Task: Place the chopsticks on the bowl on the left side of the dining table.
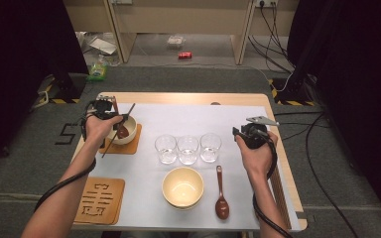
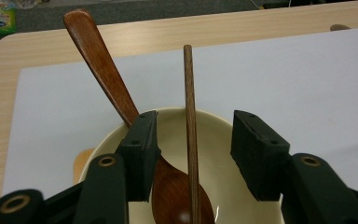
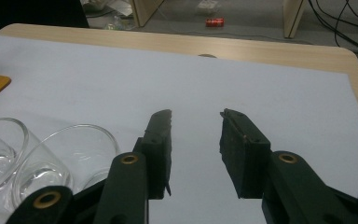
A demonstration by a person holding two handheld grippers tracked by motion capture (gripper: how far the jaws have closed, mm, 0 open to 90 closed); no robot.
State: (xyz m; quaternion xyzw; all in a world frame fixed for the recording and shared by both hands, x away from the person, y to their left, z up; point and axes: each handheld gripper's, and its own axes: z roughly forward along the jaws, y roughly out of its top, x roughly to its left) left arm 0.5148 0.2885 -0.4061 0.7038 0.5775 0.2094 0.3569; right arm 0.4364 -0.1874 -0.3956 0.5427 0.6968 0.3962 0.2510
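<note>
My left gripper [image 2: 193, 154] released over far bowl [image 2: 214, 126]; chopstick [image 2: 189, 116], spoon [image 2: 107, 74] inside, seemingly placed. Right gripper [image 3: 196, 144] empty, unclenched.

In the left gripper view we lose the spoon's [image 2: 121, 100] bowl and the chopstick's [image 2: 190, 126] lower end at the bottom edge; the bowl's [image 2: 214, 126] near rim sits behind the fingers [image 2: 140, 154].

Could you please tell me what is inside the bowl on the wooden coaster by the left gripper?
Inside the bowl lie a brown wooden spoon and a chopstick, both leaning out over the rim. The bowl's bottom is partly hidden by the fingers.
</note>
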